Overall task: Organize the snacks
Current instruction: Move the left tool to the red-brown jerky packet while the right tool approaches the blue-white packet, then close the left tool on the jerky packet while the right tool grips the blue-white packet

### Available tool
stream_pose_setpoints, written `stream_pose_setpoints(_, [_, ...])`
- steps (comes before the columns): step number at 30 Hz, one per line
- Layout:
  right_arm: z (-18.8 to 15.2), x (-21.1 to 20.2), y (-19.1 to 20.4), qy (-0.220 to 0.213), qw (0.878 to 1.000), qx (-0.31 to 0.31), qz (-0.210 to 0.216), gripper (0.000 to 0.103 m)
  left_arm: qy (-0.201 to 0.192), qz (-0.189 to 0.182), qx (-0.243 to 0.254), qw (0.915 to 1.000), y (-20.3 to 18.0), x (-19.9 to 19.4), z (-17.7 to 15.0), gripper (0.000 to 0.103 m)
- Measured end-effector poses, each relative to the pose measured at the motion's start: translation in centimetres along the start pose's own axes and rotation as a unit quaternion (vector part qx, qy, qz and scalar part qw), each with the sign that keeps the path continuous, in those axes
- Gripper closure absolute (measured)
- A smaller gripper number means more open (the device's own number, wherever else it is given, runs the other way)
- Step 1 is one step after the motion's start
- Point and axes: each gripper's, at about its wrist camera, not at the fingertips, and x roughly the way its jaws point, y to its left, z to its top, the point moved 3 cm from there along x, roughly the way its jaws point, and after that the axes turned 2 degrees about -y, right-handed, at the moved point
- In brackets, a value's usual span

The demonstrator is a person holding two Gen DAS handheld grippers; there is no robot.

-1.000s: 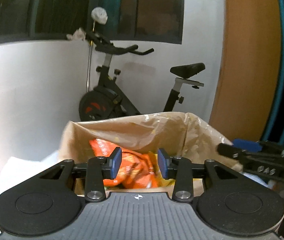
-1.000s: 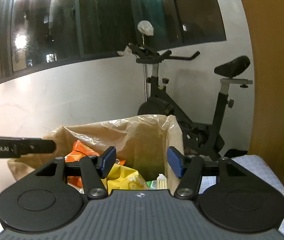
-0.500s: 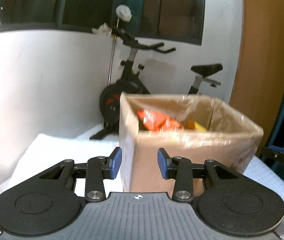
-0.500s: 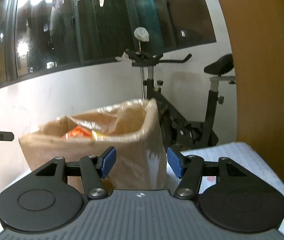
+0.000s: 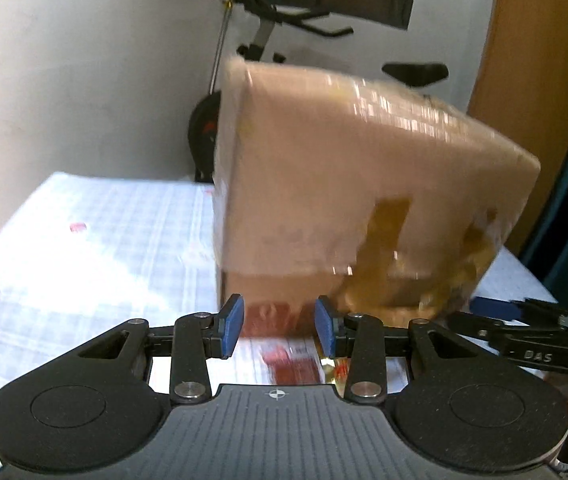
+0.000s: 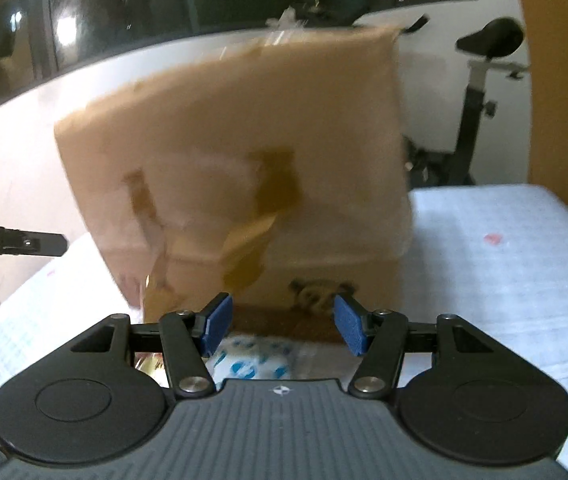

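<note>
Fingers on left gripper (image 5: 279, 330) were spread, nothing between; right gripper (image 6: 282, 330) same, wider gap. Cardboard box (image 5: 347, 184) stood on checked cloth (image 5: 84, 248), filling 12 o'clock in both views, blurred. I saw red snack packet (image 5: 289, 360) lying at box foot, w/ blue-white packet (image 6: 254, 360) under right jaws. I judged both grippers were low & spread to pick loose packets for boxing.

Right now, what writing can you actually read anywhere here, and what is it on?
"DAS": on the right hand-held gripper, seen from the left wrist.
"obot.AI": cut off, on the left hand-held gripper's arm, seen from the right wrist.
Red snack packet, blue-white packet, cardboard box: print too blurred.
</note>
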Motion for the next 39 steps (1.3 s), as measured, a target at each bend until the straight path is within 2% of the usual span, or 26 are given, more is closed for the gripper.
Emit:
stream_pose_setpoints(6, [-1.9,2.6,1.9,0.042,0.999,-0.026,0.018,0.043,0.028,-0.002,0.001,0.9996,-0.2,1.7,-1.9,0.062])
stream_pose_setpoints(12, [-3.1,4.2,1.6,0.062,0.998,-0.021,0.003,0.043,0.047,0.000,0.001,0.9989,-0.4,2.9,-3.9,0.062])
stream_pose_setpoints(21, [-4.2,4.3,0.6,0.061,0.998,0.002,0.015,0.048,0.067,0.011,0.012,0.9976,-1.6,5.0,-5.2,0.061])
stream_pose_setpoints(26, [-4.2,4.0,0.4,0.058,0.998,0.012,0.018,0.048,0.073,0.032,0.023,0.9966,-2.0,6.1,-5.7,0.052])
stream_pose_setpoints(33, [-4.1,3.7,0.5,0.057,0.998,0.015,0.019,0.048,0.071,0.045,0.032,0.9960,-2.7,7.1,-5.7,0.049])
stream_pose_setpoints(36, [-4.1,3.7,0.5,0.057,0.998,0.015,0.019,0.048,0.066,0.051,0.032,0.9960,-2.8,7.4,-5.7,0.050])
stream_pose_setpoints(38, [-4.1,3.8,0.5,0.056,0.998,0.017,0.020,0.048,0.063,0.059,0.034,0.9957,-3.0,7.5,-5.8,0.062])
stream_pose_setpoints(39, [-4.1,3.8,0.5,0.056,0.998,0.019,0.020,0.049,0.060,0.056,0.034,0.9960,-3.0,7.4,-5.9,0.063])
